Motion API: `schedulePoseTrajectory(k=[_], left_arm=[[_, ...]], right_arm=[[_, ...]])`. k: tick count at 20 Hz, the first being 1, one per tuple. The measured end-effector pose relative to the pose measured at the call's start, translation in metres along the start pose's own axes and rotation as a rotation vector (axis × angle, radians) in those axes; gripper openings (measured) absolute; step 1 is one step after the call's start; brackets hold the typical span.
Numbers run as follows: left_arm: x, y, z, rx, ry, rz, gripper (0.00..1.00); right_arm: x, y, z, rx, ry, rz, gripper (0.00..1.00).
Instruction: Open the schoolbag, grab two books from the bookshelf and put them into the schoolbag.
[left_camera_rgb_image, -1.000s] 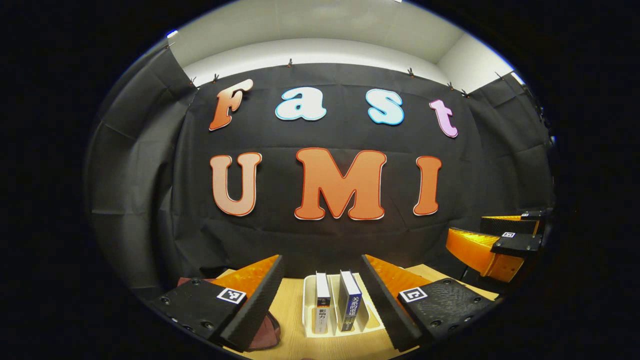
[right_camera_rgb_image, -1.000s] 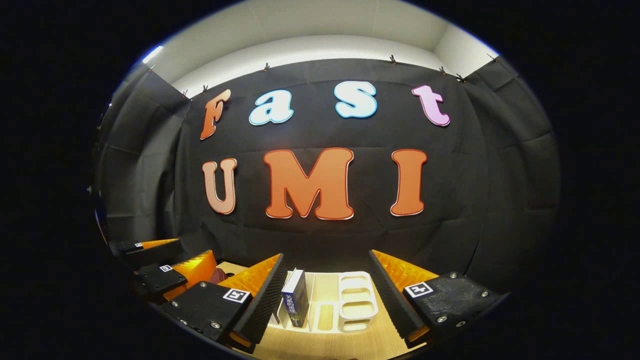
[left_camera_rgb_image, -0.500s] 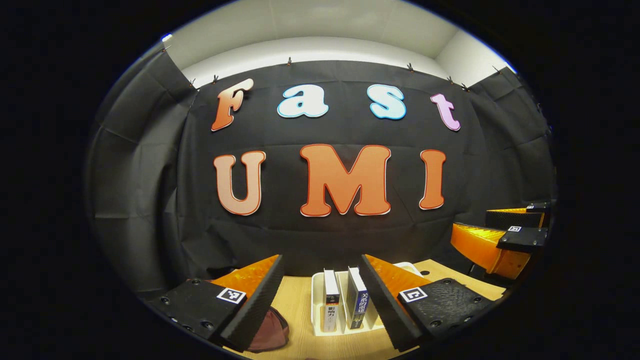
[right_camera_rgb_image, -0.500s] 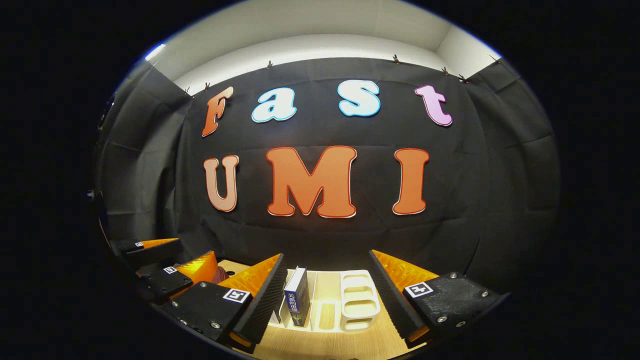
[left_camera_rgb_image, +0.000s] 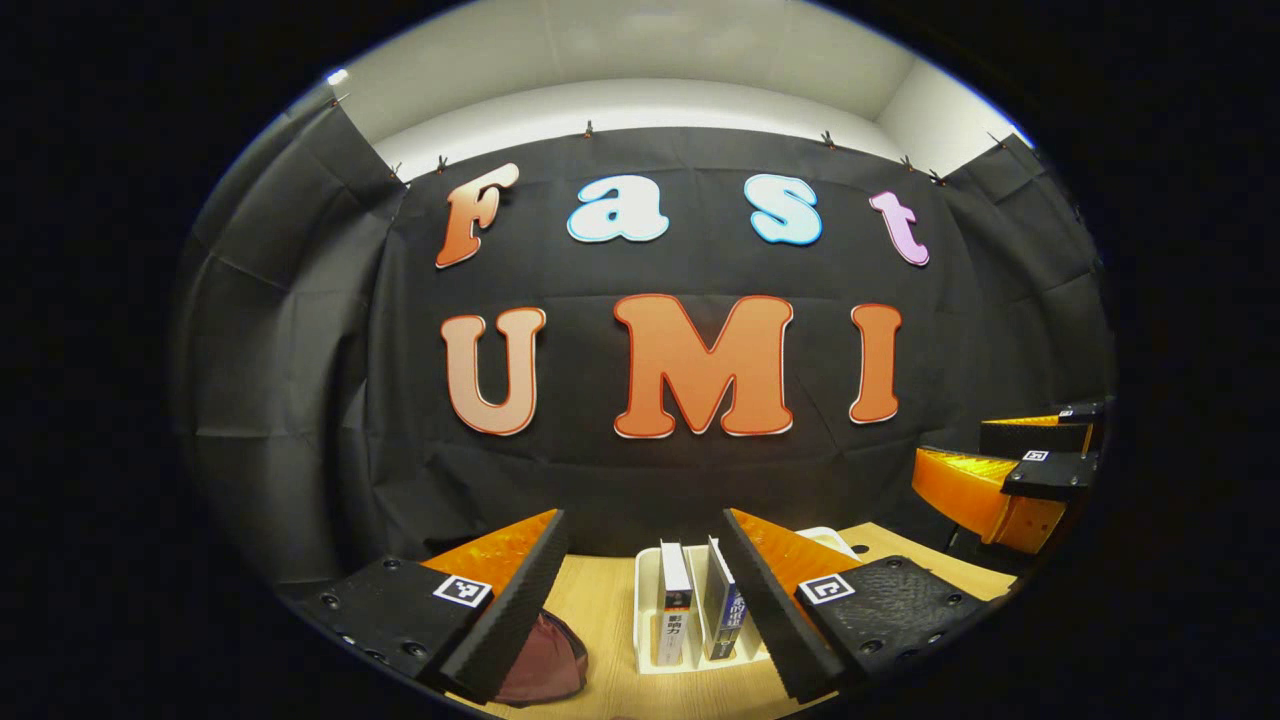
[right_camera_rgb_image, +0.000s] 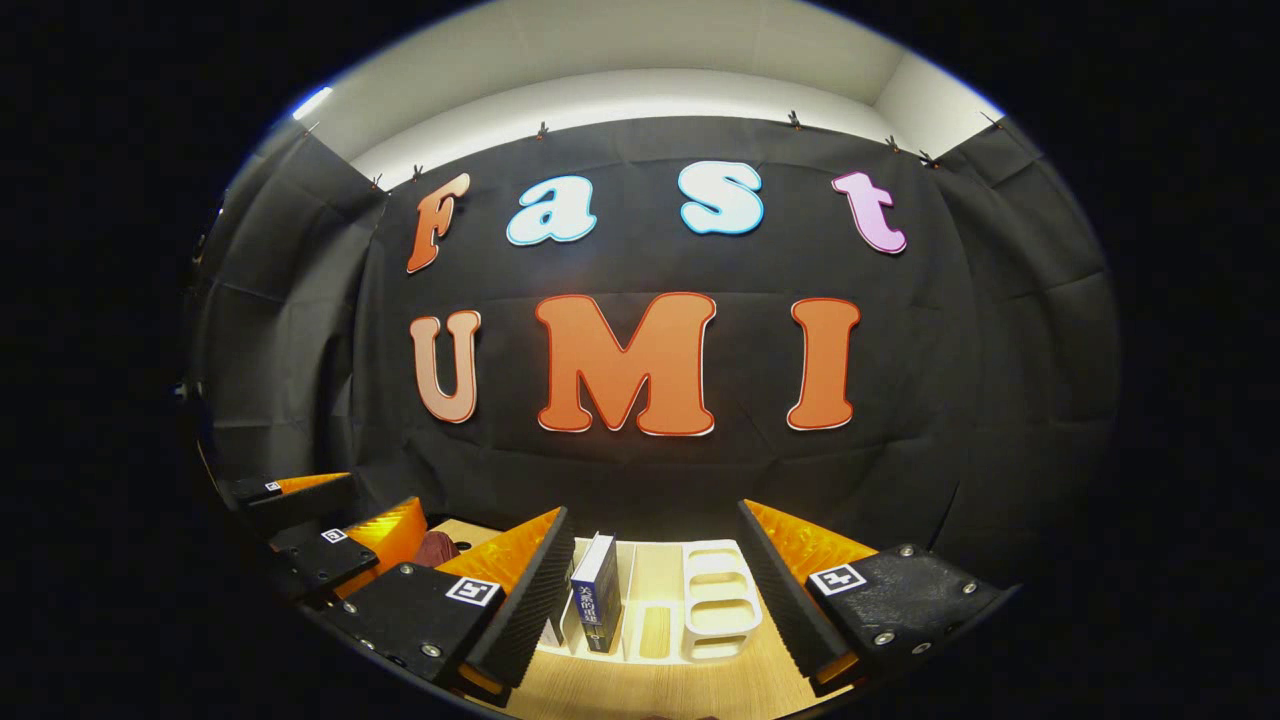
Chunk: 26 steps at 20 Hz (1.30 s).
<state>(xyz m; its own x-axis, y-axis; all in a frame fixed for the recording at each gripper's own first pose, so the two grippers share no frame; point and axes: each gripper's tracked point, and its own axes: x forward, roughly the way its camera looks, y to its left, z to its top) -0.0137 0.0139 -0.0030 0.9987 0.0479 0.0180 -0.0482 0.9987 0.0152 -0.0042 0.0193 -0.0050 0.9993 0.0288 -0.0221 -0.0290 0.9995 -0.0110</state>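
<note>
Bookshelf drifted right in left gripper view (two books upright); both hand-held grippers spread.

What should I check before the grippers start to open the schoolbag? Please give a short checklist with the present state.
1. Left gripper open, holding nothing: ok.
2. Right gripper open, holding nothing: ok.
3. Two books, white book and blue book, upright in the white bookshelf: ok.
4. Schoolbag in sight, on the table left of the bookshelf: ok.
5. Schoolbag open: cannot tell, mostly hidden behind a finger.
</note>
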Motion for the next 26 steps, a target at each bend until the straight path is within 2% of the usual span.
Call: schedulePoseTrajectory(k=[2,3,5,7,8,10,11,12,14,15,16,17,18,19,20,21,23,24,26], left_arm=[[0.0,0.007,0.003,0.002,-0.017,0.001,0.99],[0.0,0.009,0.002,0.0,-0.019,0.0,0.95],[0.003,0.015,-0.001,-0.004,-0.014,-0.008,0.95],[0.006,0.022,-0.004,-0.008,-0.006,-0.014,0.99],[0.007,0.026,-0.006,-0.012,-0.005,-0.019,0.95],[0.008,0.03,-0.006,-0.013,-0.003,-0.041,0.99],[0.01,0.032,-0.007,-0.013,-0.003,-0.053,0.95],[0.011,0.033,-0.01,-0.014,0.001,-0.062,0.99],[0.011,0.034,-0.012,-0.024,0.0,-0.08,0.95],[0.011,0.034,-0.011,-0.028,0.001,-0.087,0.99],[0.01,0.034,-0.015,-0.025,0.008,-0.086,0.95],[0.01,0.035,-0.015,-0.022,0.006,-0.08,0.99],[0.01,0.034,-0.014,-0.02,0.004,-0.075,0.95],[0.01,0.035,-0.013,-0.015,0.009,-0.061,0.99],[0.009,0.036,-0.017,-0.013,0.021,-0.055,0.95],[0.008,0.035,-0.015,-0.011,0.013,-0.054,0.96],[0.009,0.038,-0.017,-0.006,0.021,-0.049,0.95],[0.008,0.038,-0.021,0.0,0.027,-0.046,0.99],[0.007,0.043,-0.03,0.028,0.037,-0.035,0.95]], right_arm=[[0.001,0.001,0.002,-0.005,-0.005,-0.013,0.96],[0.002,0.003,0.001,-0.002,-0.006,-0.019,0.96],[0.004,0.006,0.004,0.0,-0.013,-0.032,0.96],[0.004,0.01,0.006,-0.002,-0.021,-0.047,0.97],[0.005,0.012,0.005,-0.003,-0.02,-0.057,0.97],[0.005,0.016,0.003,-0.008,-0.016,-0.08,0.97],[0.005,0.019,0.001,-0.012,-0.014,-0.086,0.97],[0.005,0.023,0.001,-0.018,-0.012,-0.089,0.96],[0.004,0.026,0.001,-0.024,-0.01,-0.098,0.96],[0.005,0.026,0.0,-0.027,-0.002,-0.098,0.96],[0.004,0.03,-0.003,-0.027,0.006,-0.082,0.96],[0.003,0.032,-0.003,-0.033,0.005,-0.071,1.0],[0.003,0.032,-0.002,-0.035,0.002,-0.056,0.96],[0.004,0.033,-0.001,-0.037,-0.002,-0.044,0.96],[0.004,0.032,0.0,-0.039,-0.006,-0.034,0.93],[0.006,0.032,0.0,-0.039,-0.013,-0.026,0.89],[0.009,0.029,-0.004,-0.031,-0.003,-0.008,1.0],[0.01,0.028,-0.004,-0.024,-0.004,-0.006,0.96],[0.012,0.025,-0.009,-0.012,0.003,0.004,0.96]])
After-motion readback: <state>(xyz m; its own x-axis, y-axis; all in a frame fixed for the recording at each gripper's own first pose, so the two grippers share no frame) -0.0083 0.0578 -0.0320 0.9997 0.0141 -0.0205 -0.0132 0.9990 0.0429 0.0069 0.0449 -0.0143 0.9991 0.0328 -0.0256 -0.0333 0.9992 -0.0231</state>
